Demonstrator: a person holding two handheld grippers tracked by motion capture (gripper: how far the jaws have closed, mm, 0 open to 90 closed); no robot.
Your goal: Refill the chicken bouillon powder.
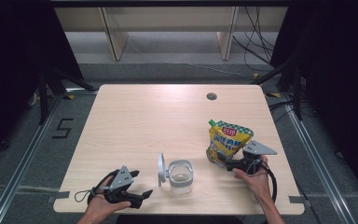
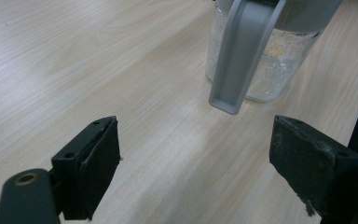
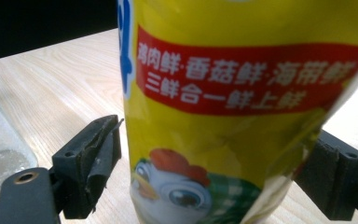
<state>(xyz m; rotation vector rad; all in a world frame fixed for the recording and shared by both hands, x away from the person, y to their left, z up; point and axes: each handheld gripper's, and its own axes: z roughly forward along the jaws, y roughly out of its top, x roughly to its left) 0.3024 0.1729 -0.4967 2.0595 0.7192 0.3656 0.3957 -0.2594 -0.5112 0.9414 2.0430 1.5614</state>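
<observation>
**A:** High view first: which way is the yellow pouch [image 1: 227,140] pointing?

**B:** It is standing nearly upright on the right half of the tabletop [image 1: 135,116], with its long axis running up from the base to the green spout cap [image 1: 211,122]. The cap is sitting at the upper left corner, and the pouch is leaning slightly toward the far left.

**A:** How is it looking close up?

**B:** In the right gripper view the pouch [image 3: 242,116] is showing a glossy yellow front, a red band with white Chinese characters, and a cartoon chicken with a red comb above a green checked patch. The lower right edge is creasing.

**A:** And the right gripper [image 1: 224,162]?

**B:** The person's right hand [image 1: 256,179] is holding it at the foot of the pouch. Its jaws are standing spread on either side of the base. The right one is sitting against the creased edge, while I cannot tell whether the left one is touching.

**A:** What is lying beyond that?

**B:** A clear glass jar [image 1: 181,176] with a grey rim is standing near the front edge, left of the pouch, with its grey lid [image 1: 161,169] hinged open and standing on edge beside it. The left gripper [image 1: 142,195] is resting low at the front left, jaws spread wide and holding nothing, pointing at the jar [image 2: 261,60].
</observation>
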